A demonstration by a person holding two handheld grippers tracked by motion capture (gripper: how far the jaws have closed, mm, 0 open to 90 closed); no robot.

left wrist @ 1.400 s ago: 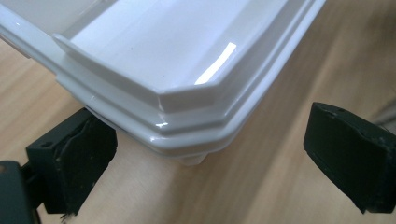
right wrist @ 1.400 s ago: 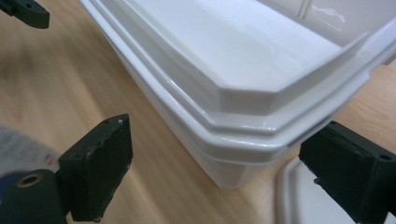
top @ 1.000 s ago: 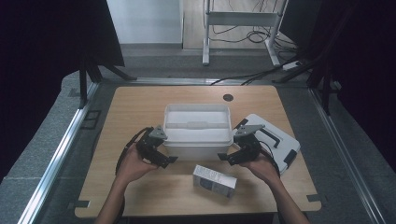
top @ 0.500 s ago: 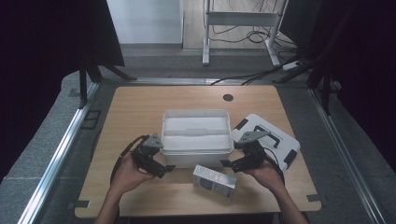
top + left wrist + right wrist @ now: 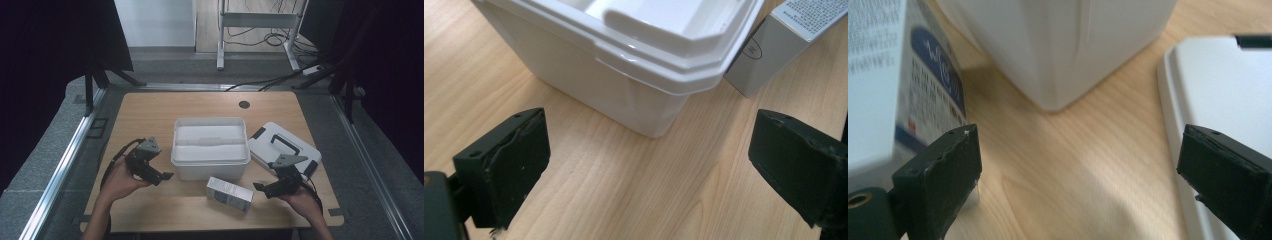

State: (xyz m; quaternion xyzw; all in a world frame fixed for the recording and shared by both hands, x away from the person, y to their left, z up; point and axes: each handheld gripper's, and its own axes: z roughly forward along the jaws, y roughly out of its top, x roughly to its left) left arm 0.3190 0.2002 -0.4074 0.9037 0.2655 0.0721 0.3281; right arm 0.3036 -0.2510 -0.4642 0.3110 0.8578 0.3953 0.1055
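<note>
Light wooden table (image 5: 150, 115) with a white plastic bin (image 5: 210, 147) in the middle, flat lid (image 5: 285, 145) beside it, small carton (image 5: 229, 193) up front.

A light wooden table top (image 5: 150, 110) is filling the middle of the high view, and a small round black cable hole (image 5: 244, 104) is sitting near its far edge. A silvery metal rail (image 5: 65, 165) is running along the table's left side over grey carpeted floor (image 5: 40, 150). Beyond the table, black cables (image 5: 260, 82) are trailing across the floor towards a grey metal stand (image 5: 255, 20), and black curtains (image 5: 50, 40) are hanging at both sides
</note>
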